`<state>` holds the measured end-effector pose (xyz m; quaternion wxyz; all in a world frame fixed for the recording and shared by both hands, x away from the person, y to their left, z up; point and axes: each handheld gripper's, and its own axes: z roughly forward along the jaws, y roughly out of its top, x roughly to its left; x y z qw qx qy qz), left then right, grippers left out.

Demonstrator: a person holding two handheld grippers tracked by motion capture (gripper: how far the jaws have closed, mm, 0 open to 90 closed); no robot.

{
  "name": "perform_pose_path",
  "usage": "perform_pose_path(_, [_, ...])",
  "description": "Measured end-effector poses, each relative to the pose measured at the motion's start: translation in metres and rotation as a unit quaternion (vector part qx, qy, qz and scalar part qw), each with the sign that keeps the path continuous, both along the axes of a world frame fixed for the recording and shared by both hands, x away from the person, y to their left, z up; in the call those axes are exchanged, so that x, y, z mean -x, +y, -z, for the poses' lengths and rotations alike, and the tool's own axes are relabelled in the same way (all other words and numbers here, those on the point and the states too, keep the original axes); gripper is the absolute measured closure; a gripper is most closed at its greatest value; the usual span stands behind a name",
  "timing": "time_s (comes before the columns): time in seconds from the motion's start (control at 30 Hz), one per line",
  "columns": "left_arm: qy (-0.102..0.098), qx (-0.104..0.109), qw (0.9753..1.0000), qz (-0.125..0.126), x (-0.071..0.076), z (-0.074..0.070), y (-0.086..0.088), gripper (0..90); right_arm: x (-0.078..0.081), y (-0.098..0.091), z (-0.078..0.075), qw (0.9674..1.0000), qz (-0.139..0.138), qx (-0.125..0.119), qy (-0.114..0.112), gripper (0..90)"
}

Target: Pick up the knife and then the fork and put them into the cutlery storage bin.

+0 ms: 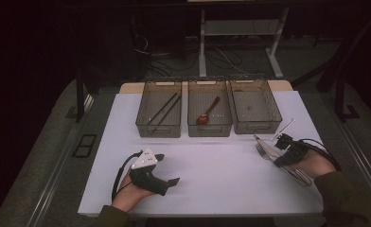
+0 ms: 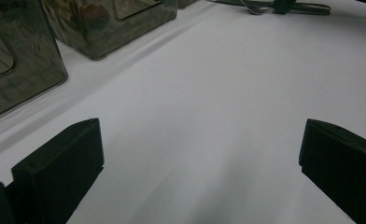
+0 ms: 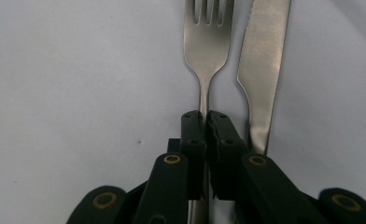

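The fork (image 3: pixel 207 51) lies flat on the white table (image 1: pixel 212 175), near the right edge, and your right gripper (image 3: pixel 205 122) has its two black jaws pinched tight on the thin neck of the fork, just below the prongs. A knife (image 3: pixel 263 70) lies just beside the fork, on its right in the right gripper view, with its toothed edge turned toward the fork. From above, your right gripper (image 1: pixel 283 144) sits low over both of them, and it is hard to tell there which piece is which because the picture is dark. A thin white stick (image 1: pixel 284 128) lies a little past them. Your left gripper (image 1: pixel 167 170) rests on the table at the near left, well apart from the fork. Its jaws stand wide apart with bare table between them. At the far side of the table three clear bins stand in a row. The left bin (image 1: pixel 159 108) holds two dark sticks (image 1: pixel 163 109). The middle bin (image 1: pixel 209 108) holds a brown spoon (image 1: pixel 207 113). The right bin (image 1: pixel 254 105) is the one nearest the fork.
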<state>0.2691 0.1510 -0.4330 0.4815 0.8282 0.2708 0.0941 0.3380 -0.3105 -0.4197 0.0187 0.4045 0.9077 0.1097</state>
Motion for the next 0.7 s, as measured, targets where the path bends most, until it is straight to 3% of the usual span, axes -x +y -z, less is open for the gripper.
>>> perform_pose_path(0.2, [0.000, 0.000, 1.0000, 0.001, 0.000, 0.000, -0.001, 0.0, 0.003, -0.011, -0.008, 0.9986, 0.021, -0.043, -0.022, 84.4])
perform_pose_path(0.4, [0.002, 0.000, 1.0000, 0.002, 0.000, 0.001, -0.001, 0.0, 0.007, -0.020, -0.017, 0.9931, 0.042, -0.091, -0.060, 84.4])
perform_pose_path(0.57, [0.003, 0.001, 1.0000, 0.002, 0.000, 0.001, 0.000, 0.0, 0.010, -0.025, -0.024, 0.9848, 0.049, -0.136, -0.096, 84.4])
perform_pose_path(0.7, [0.004, 0.001, 1.0000, 0.001, -0.001, 0.001, 0.000, 0.0, 0.013, -0.029, -0.028, 0.9748, 0.056, -0.178, -0.123, 84.4])
